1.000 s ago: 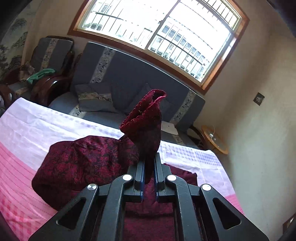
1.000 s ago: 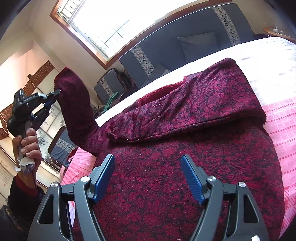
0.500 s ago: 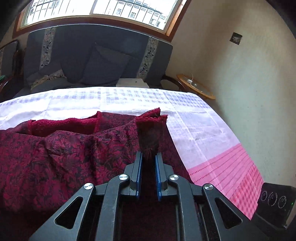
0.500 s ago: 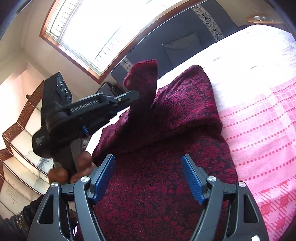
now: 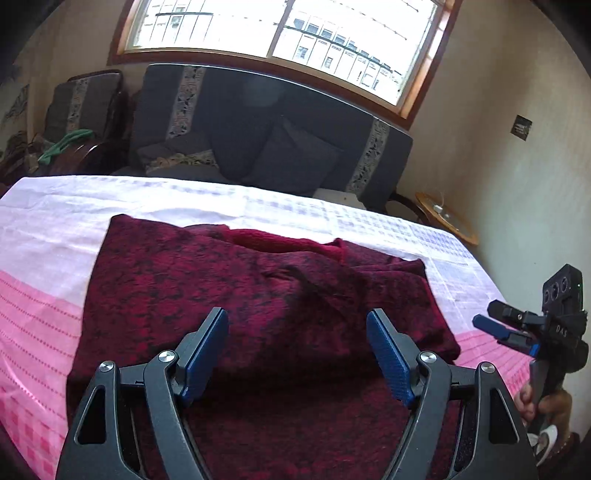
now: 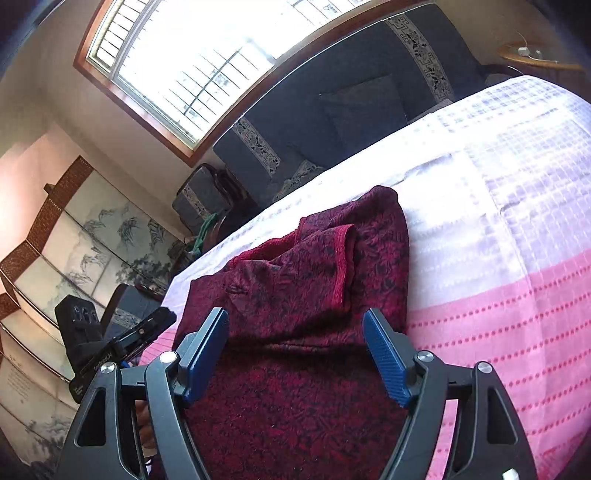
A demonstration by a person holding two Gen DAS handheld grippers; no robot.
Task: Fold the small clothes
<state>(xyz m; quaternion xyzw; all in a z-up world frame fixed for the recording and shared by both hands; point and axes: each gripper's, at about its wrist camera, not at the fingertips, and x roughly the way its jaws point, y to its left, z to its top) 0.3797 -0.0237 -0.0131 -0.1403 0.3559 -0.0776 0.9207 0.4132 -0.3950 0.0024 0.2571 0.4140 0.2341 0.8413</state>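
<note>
A dark red patterned garment lies on the pink and white bed cover, with both sleeves folded in over its body. My left gripper is open and empty, hovering over the garment's near part. My right gripper is open and empty over the same garment, whose folded sleeve cuff lies ahead of the fingers. The right gripper also shows at the right edge of the left wrist view. The left gripper shows at the left of the right wrist view.
A grey sofa with cushions stands behind the bed under a large window. An armchair with a green cloth is at the far left. A small round wooden table stands by the wall at the right. A painted folding screen stands at the left.
My left gripper laid the sleeve down across the garment, opened and let it go, then drew back. My right gripper stayed open over the garment.
</note>
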